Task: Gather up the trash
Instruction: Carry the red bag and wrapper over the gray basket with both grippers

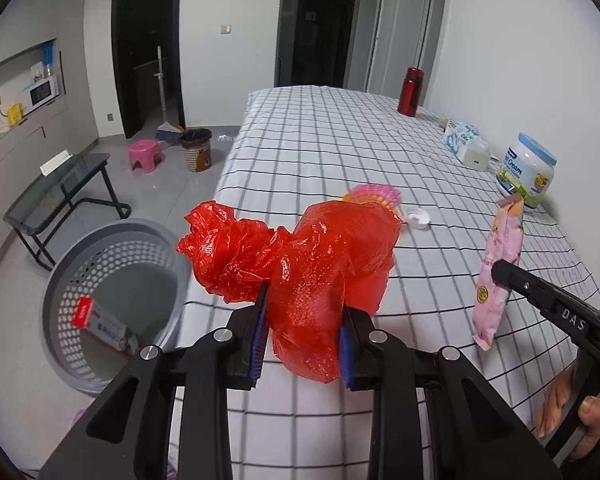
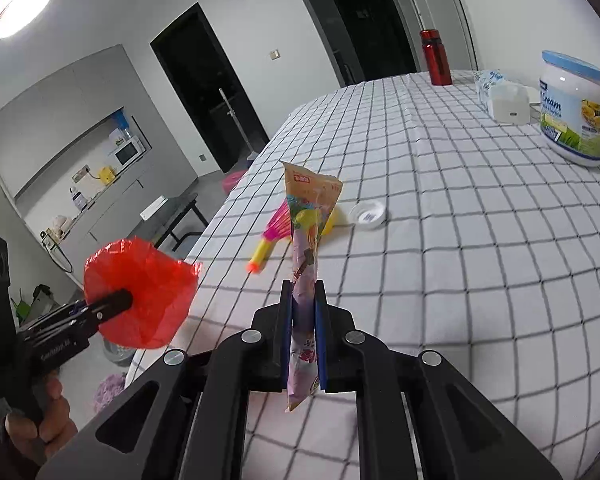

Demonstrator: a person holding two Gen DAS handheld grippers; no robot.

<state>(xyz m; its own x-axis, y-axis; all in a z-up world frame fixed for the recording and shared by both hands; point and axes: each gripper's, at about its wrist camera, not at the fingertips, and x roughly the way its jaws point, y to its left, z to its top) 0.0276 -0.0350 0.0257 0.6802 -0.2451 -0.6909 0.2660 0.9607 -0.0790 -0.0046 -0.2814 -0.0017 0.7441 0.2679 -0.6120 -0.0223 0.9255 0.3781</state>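
My left gripper (image 1: 303,312) is shut on a crumpled red plastic bag (image 1: 300,256) and holds it above the table's left edge; it also shows in the right wrist view (image 2: 140,288). My right gripper (image 2: 305,292) is shut on a pink snack wrapper (image 2: 306,240) and holds it upright over the checked tablecloth (image 2: 460,240). The wrapper also shows in the left wrist view (image 1: 498,264). A grey perforated basket (image 1: 112,296) stands on the floor left of the table, with a red and white box (image 1: 100,320) inside.
On the table lie a pink and yellow toy (image 2: 276,232) and a white lid (image 2: 368,214). At the far right stand a cream jar (image 2: 576,108), a white box (image 2: 508,104) and a red bottle (image 2: 434,58). A glass side table (image 1: 56,196), a pink stool (image 1: 146,154) and a small bin (image 1: 196,148) stand on the floor.
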